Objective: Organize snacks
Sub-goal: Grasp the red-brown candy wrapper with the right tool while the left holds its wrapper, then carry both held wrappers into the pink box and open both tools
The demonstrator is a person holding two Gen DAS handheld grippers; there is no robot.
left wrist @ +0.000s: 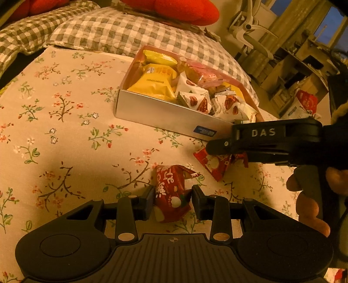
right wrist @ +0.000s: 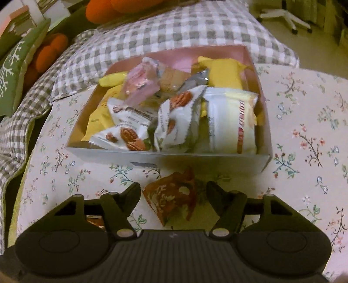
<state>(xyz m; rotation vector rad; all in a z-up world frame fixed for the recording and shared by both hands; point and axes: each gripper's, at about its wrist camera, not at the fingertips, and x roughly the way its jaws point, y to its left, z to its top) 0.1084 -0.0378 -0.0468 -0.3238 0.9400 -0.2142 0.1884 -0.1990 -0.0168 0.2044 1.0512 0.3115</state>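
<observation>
A shallow box (left wrist: 152,108) full of yellow, white and pink snack packets sits on the floral bedspread; it also shows in the right wrist view (right wrist: 195,160). My left gripper (left wrist: 171,199) is open, its fingers on either side of a red snack packet (left wrist: 171,196) lying on the bedspread, not clamping it. My right gripper (right wrist: 173,196) is open around a second red packet (right wrist: 171,199) just in front of the box. In the left wrist view the right gripper (left wrist: 219,145) hovers over that second packet (left wrist: 215,163).
Grey checked pillows (left wrist: 121,32) and red cushions (left wrist: 174,8) lie behind the box. A green cushion (right wrist: 13,71) and orange cushions (right wrist: 50,54) sit at the left. A desk chair (left wrist: 250,26) and shelves stand beyond the bed's right edge.
</observation>
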